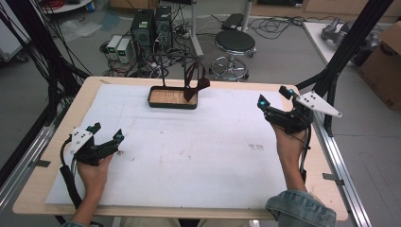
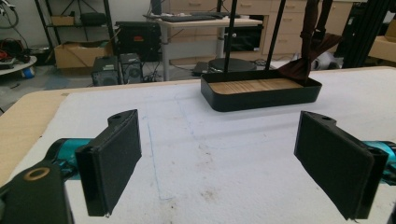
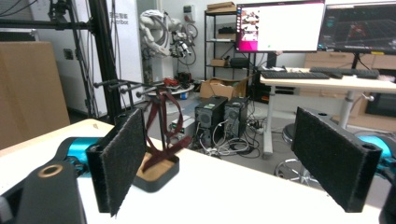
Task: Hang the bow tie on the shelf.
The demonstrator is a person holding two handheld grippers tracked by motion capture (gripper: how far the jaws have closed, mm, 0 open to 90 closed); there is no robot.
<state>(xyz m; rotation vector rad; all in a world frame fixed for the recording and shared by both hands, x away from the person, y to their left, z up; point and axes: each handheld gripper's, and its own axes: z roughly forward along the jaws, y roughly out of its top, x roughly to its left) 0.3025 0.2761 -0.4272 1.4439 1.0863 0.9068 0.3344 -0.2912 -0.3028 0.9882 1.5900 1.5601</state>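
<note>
On wooden table, white mat, cluttered lab

A pale wooden table covered by a white sheet stands on a grey floor, framed by black metal posts and an aluminium rail. Beyond its far edge sit two dark computer towers, two small white boxes, a tangle of cables and a round black stool, with a cardboard box at the right. Farther back, a desk carries keyboards and two lit monitors, near a metal shelf and a white wall.
</note>
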